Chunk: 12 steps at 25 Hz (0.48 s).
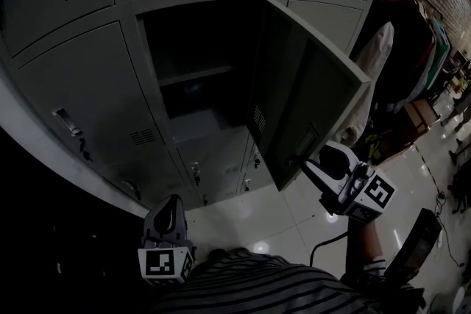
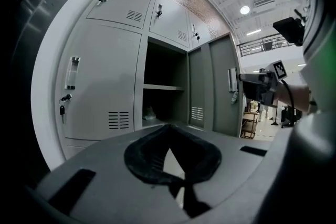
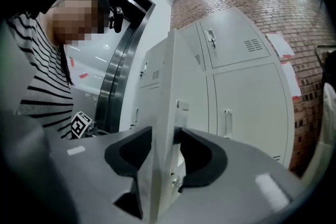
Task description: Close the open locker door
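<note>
The grey locker door (image 1: 309, 99) stands wide open, swung out to the right of its dark compartment (image 1: 199, 77), which has one shelf. My right gripper (image 1: 313, 167) is at the door's free edge, low down by the latch. In the right gripper view the door's edge (image 3: 163, 86) runs up between the jaws, and the right gripper (image 3: 164, 134) is shut on it, a pad against each face. My left gripper (image 1: 171, 211) hangs low in front of the lockers, shut and holding nothing. In the left gripper view the left gripper (image 2: 169, 128) points at the open compartment (image 2: 163, 86).
Closed lockers (image 1: 81, 99) surround the open one, some with keys in their locks. A clothes rack (image 1: 419, 48) and a cardboard box (image 1: 421, 114) stand to the right. A black object (image 1: 416, 243) sits on the glossy tiled floor (image 1: 272, 213).
</note>
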Available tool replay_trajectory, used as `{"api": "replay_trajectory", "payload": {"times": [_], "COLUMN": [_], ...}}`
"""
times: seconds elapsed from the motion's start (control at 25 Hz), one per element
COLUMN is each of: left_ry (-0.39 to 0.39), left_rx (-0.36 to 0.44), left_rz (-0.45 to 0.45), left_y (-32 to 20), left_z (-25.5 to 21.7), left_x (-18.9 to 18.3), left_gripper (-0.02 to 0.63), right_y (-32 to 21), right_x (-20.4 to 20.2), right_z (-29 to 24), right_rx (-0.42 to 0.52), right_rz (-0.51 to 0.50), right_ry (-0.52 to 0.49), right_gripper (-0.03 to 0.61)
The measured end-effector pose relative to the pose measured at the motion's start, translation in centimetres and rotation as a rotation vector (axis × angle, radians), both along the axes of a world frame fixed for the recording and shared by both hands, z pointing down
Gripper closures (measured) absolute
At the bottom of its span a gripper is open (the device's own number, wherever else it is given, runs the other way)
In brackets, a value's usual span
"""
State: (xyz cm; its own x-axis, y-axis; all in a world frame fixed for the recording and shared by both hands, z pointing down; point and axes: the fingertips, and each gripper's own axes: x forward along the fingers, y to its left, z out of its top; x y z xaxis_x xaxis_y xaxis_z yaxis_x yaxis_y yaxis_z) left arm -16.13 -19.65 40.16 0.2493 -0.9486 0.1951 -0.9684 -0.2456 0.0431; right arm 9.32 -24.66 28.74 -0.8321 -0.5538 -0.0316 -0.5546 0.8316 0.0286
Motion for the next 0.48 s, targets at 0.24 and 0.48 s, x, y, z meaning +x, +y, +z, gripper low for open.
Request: {"api": "replay_trajectory", "payload": {"times": [0.24,0.48], "left_ry": [-0.016,-0.038], "left_rx": [-0.002,-0.004], "left_rz": [-0.02,-0.126], "left_y": [-0.3,0.8], "left_z": [0.1,0.1], "left_x": [0.0,-3.5], "left_gripper": [0.611,0.61], "right_y": [0.9,0.4], "right_x": [-4.3,-11.8], "right_z": [-0.1,0.2], "right_rx": [0.034,0.035], "right_rz": [-0.091,-0.044], "right_ry": [0.025,0.065], "right_gripper": [0.425,0.44]}}
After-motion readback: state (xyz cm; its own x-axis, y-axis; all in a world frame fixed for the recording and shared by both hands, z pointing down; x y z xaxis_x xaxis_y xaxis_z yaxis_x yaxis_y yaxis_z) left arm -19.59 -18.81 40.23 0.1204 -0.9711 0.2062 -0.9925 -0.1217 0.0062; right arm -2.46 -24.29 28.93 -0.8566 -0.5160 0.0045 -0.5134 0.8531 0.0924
